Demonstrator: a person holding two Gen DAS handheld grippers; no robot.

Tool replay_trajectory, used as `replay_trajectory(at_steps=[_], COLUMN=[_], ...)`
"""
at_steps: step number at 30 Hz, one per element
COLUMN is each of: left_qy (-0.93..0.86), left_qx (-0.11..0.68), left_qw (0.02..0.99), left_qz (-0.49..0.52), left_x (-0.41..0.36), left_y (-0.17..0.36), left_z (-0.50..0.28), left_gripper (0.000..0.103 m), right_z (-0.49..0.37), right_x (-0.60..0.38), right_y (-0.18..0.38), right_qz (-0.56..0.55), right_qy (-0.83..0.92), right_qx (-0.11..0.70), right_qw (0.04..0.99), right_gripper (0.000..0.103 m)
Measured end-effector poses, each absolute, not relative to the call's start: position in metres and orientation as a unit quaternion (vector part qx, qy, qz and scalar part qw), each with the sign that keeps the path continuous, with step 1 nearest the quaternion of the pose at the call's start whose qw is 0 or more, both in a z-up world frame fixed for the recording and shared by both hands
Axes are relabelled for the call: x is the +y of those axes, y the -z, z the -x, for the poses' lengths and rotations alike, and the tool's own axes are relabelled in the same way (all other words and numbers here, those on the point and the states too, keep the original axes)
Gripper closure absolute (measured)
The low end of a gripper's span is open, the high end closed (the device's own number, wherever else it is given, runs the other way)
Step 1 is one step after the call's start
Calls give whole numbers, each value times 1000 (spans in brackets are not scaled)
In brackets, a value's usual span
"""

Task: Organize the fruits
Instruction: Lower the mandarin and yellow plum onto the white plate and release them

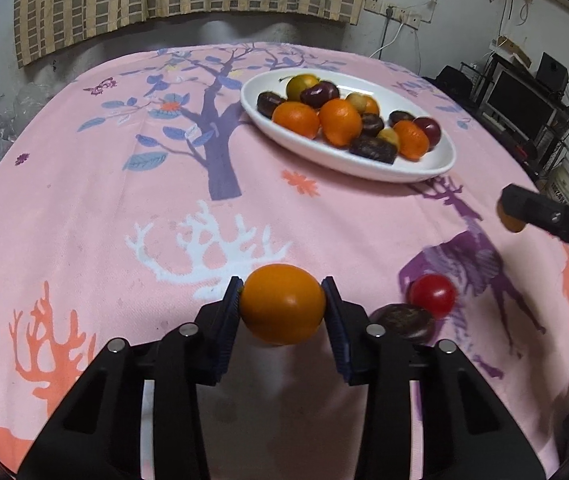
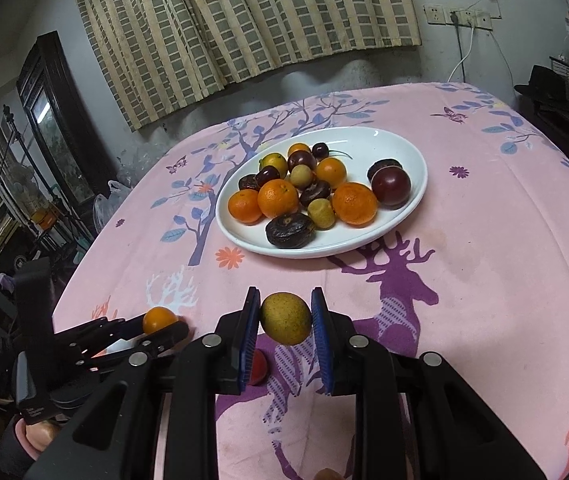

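Note:
My left gripper (image 1: pixel 282 300) is shut on a small orange fruit (image 1: pixel 282 309) and holds it above the pink tablecloth; it also shows in the right wrist view (image 2: pixel 159 319). My right gripper (image 2: pixel 285 312) is shut on a yellow-brown round fruit (image 2: pixel 285 318), held above the cloth; it shows at the right edge of the left wrist view (image 1: pixel 509 216). A white oval plate (image 1: pixel 440 162) (image 2: pixel 404 148) holds several oranges, dark plums and small yellow fruits. A red cherry tomato (image 1: pixel 432 295) and a dark brown fruit (image 1: pixel 402 320) lie on the cloth beside my left gripper.
The table with the pink deer-print cloth (image 1: pixel 104 220) fills both views. A curtain (image 2: pixel 244 20) hangs on the wall behind. Shelves with a monitor (image 1: pixel 520 104) stand to the right, a dark cabinet (image 2: pixel 56 120) to the left. A small tan fruit (image 2: pixel 326 474) lies near the front edge.

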State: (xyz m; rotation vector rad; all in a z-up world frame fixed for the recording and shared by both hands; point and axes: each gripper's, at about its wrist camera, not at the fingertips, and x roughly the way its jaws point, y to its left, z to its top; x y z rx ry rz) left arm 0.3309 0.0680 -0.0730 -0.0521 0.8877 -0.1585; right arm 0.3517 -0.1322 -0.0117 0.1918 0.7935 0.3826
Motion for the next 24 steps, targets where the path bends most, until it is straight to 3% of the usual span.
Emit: replay_trajectory(at_steps=[8, 14, 15, 16, 17, 18, 24], left_qy=[117, 96, 88, 77, 64, 62, 29], left_qx=[377, 394, 404, 411, 415, 408, 381], left_qw=[919, 914, 910, 908, 907, 910, 924], left_qz=[7, -9, 1, 9, 22, 32, -12], left_x=[32, -2, -2, 1, 7, 13, 40], left_y=[-14, 3, 8, 11, 11, 9, -11], left_z=[-411, -515, -528, -533, -534, -529, -445], left_gripper=[64, 63, 51, 28, 12, 8, 5], right_z=[-405, -478, -485, -488, -486, -478, -412], right_x=[-147, -138, -137, -135, -135, -135, -126], right_y=[-32, -7, -3, 2, 4, 5, 4], right_qz=[-65, -39, -36, -28, -17, -10, 1], right_qy=[-154, -149, -156, -156, -150, -150, -191], right_qx=[299, 318, 324, 331, 330, 323, 346], right_qw=[940, 935, 932, 930, 932, 934, 919], right_gripper=[77, 74, 72, 44, 25, 26, 26])
